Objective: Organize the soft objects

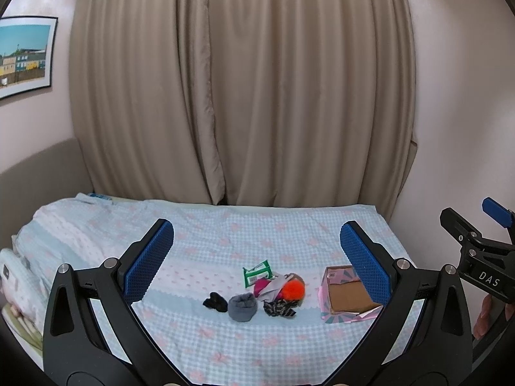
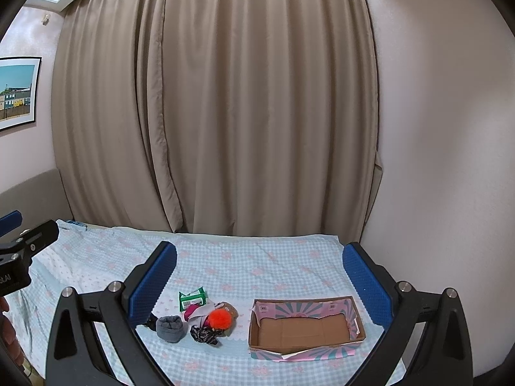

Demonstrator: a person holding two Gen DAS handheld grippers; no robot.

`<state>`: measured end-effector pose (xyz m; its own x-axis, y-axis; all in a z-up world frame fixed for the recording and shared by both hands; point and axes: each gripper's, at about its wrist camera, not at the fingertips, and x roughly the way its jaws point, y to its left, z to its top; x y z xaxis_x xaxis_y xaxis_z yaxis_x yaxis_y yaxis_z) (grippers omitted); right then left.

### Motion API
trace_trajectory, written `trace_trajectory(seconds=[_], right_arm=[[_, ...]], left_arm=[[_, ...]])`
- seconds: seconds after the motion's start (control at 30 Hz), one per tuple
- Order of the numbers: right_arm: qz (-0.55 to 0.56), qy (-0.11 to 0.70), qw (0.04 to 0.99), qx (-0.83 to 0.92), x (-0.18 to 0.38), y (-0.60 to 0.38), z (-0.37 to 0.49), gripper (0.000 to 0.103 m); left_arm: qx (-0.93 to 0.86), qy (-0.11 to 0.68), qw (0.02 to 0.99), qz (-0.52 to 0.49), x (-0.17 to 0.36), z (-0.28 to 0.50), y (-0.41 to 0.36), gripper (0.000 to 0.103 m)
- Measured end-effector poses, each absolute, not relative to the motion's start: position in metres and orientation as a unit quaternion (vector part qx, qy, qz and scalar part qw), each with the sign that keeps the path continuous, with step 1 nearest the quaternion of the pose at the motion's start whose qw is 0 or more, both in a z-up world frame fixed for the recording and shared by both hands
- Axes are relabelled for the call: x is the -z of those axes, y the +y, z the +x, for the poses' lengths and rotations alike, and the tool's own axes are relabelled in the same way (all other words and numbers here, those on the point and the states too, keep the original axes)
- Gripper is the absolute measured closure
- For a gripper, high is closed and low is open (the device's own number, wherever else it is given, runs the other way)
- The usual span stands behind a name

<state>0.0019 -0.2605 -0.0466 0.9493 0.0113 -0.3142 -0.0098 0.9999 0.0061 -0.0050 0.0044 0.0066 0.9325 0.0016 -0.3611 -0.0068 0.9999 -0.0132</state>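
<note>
Both grippers, left gripper (image 1: 257, 251) and right gripper (image 2: 260, 268), we hold spread and unloaded above the bed (image 2: 257, 257), with the soft-object pile (image 2: 206, 321) unsorted beside the empty cardboard box (image 2: 305, 326).

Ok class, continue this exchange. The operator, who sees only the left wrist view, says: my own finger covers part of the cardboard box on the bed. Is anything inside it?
Observer: No. The right wrist view shows the whole cardboard box, and its brown floor is bare.
Operator: Is the right gripper open? I see only its edge.
Observer: Yes. The right gripper has its jaws wide apart, with nothing between them.
Operator: What lies ahead of it?
Observer: The box lies ahead, toward its right finger. The orange pompom lies toward its left finger.
</note>
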Motion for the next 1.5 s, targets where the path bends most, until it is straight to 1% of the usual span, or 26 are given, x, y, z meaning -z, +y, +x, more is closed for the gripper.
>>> trace_trajectory(seconds=[1.5], right_arm=[[0.018,0.147,0.989,0.006,0.0451,-0.2574,-0.0045,0.0]], left_arm=[[-0.006,0.195,0.981,-0.009,0.0013,-0.0022,0.0039,0.0]])
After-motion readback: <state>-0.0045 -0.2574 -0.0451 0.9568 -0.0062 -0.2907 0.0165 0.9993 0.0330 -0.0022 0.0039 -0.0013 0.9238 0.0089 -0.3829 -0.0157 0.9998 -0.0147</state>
